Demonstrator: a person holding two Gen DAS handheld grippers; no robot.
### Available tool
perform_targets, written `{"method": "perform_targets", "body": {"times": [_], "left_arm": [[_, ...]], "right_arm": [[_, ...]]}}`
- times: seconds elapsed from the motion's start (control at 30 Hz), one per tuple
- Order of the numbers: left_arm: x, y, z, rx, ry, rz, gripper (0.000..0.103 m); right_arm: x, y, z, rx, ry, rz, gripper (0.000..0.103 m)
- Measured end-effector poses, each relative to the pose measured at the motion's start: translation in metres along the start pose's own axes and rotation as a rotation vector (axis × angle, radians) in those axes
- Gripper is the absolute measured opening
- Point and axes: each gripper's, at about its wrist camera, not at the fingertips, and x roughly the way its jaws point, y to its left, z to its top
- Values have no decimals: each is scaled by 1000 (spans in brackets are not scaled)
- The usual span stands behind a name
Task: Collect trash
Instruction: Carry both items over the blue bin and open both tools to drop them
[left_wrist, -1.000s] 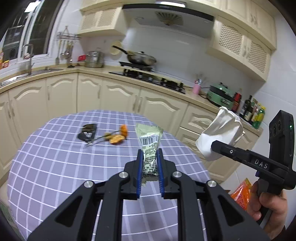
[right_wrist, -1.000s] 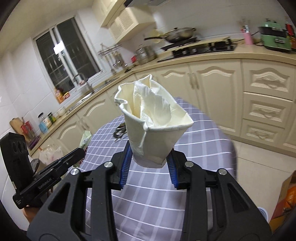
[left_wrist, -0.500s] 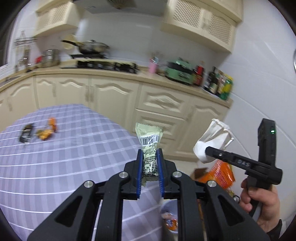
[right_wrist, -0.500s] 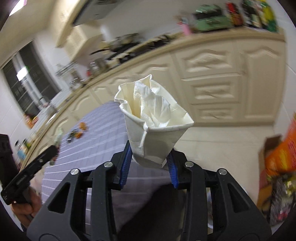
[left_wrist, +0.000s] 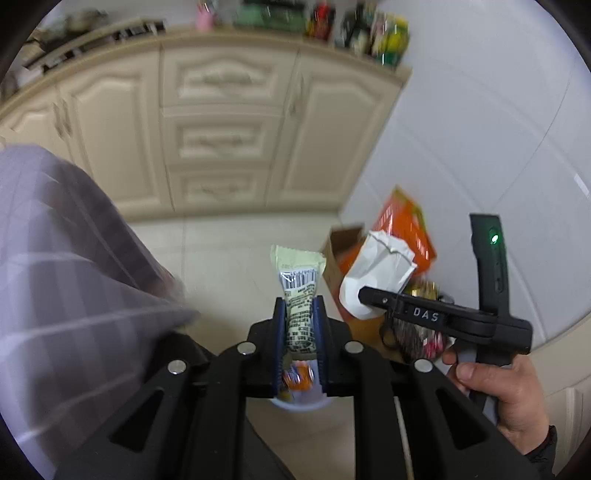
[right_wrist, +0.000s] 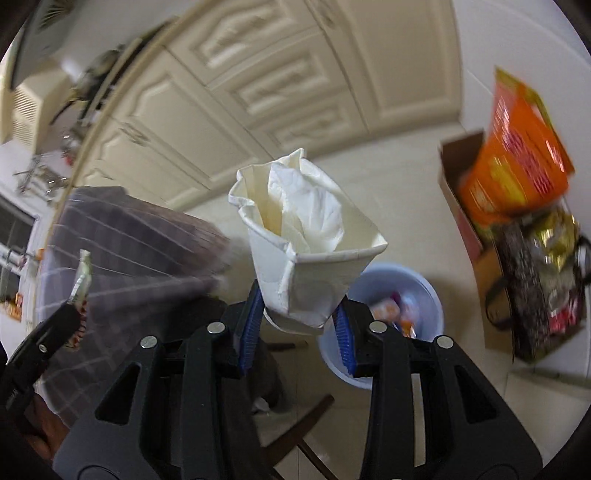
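Observation:
My left gripper (left_wrist: 300, 306) is shut on a pale green snack wrapper (left_wrist: 298, 280) with a barcode, held upright. Directly below it, between the fingers, shows a light blue bin (left_wrist: 300, 400) with orange packets inside. My right gripper (right_wrist: 297, 314) is shut on a crushed white paper cup (right_wrist: 310, 254) stuffed with tissue, just left of and above the same blue bin (right_wrist: 424, 291). In the left wrist view the right gripper (left_wrist: 364, 295) with the cup (left_wrist: 376, 273) is at the right, held by a hand (left_wrist: 506, 391). The left gripper (right_wrist: 70, 314) with the wrapper (right_wrist: 82, 275) appears at the far left.
The purple checked tablecloth (left_wrist: 66, 280) hangs at the left. A cardboard box (right_wrist: 461, 206) with an orange package (right_wrist: 517, 147) and a dark bag (right_wrist: 543, 280) stands by the white wall at the right. Cream cabinets (left_wrist: 221, 129) lie ahead across pale floor tiles. A wooden chair leg (right_wrist: 306, 421) is below.
Both grippers swung right off the table and tipped down toward the floor. The blue bin has come into view beneath them. Wrapper and cup stay gripped.

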Motion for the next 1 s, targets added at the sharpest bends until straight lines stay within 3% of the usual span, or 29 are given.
{"method": "perform_targets", "body": {"times": [0.2, 0.4, 0.47, 0.5, 0.53, 0.6, 0.7, 1.0], "left_arm": [[82, -3, -18, 0, 178, -25, 14], [147, -2, -25, -7, 302, -59, 16], [164, -2, -24, 0, 342, -61, 23], [170, -1, -25, -3, 365, -64, 41], [172, 2, -26, -14, 369, -59, 67], [164, 5, -25, -21, 322, -24, 82], [145, 9, -23, -18, 280, -15, 83], [85, -2, -1, 5, 127, 28, 86]], "right_arm": [[35, -43, -10, 84, 80, -34, 36], [63, -61, -17, 132, 139, -33, 37], [71, -67, -19, 155, 161, -51, 62], [74, -72, -21, 177, 165, -61, 65], [74, -75, -22, 192, 166, -66, 70], [72, -81, -25, 216, 156, -76, 84], [66, -84, -27, 228, 133, -102, 96], [39, -64, -17, 203, 66, -106, 97]]}}
